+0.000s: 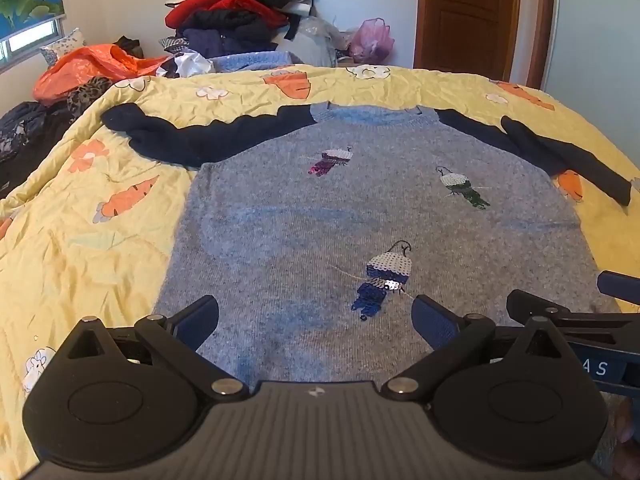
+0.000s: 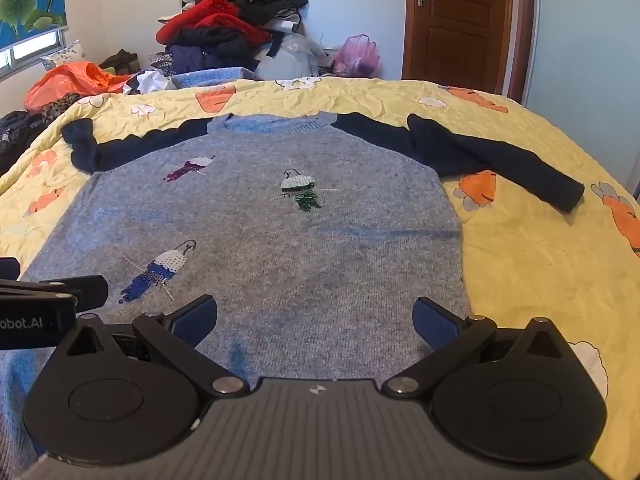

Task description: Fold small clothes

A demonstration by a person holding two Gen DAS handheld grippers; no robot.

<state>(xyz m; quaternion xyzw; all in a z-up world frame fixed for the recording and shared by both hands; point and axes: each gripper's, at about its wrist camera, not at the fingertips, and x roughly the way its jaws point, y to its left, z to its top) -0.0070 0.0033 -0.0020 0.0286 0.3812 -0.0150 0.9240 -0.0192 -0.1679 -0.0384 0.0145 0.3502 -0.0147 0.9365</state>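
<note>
here, left claw [image 1: 316,322]: fingers spread wide, blue pads facing each other, nothing between them; poised over the near hem area of the sweater [image 1: 320,220]. right claw [image 2: 316,322]: likewise spread wide and holding nothing, over the near right part of the same garment. the two claws sit side by side; each shows at the edge of the other's view.

sweater: small knit, grey-blue body, dark navy sleeves, lighter blue collar band [image 2: 272,124]; laid flat and face up on the bed, collar at the far end, hem toward the claws. left sleeve [image 1: 192,136] stretched out sideways with its cuff end bunched; right sleeve [image 2: 492,160] stretched out and angled back toward the near side. three sequin figures on the front: blue and white [image 1: 384,280] nearest, green and white [image 2: 300,190] toward the right, purple and white [image 1: 332,160] toward the collar.

quilt [image 2: 540,272]: yellow, wrinkled, printed with orange carrots and white flowers; covers the bed under the sweater.

beyond the far edge of the bed: heap of clothes [image 2: 232,28] in red, black and navy; orange plastic bag [image 1: 92,68] to its left; pink bag [image 2: 358,56] to its right; brown wooden door [image 2: 456,20], shut.
</note>
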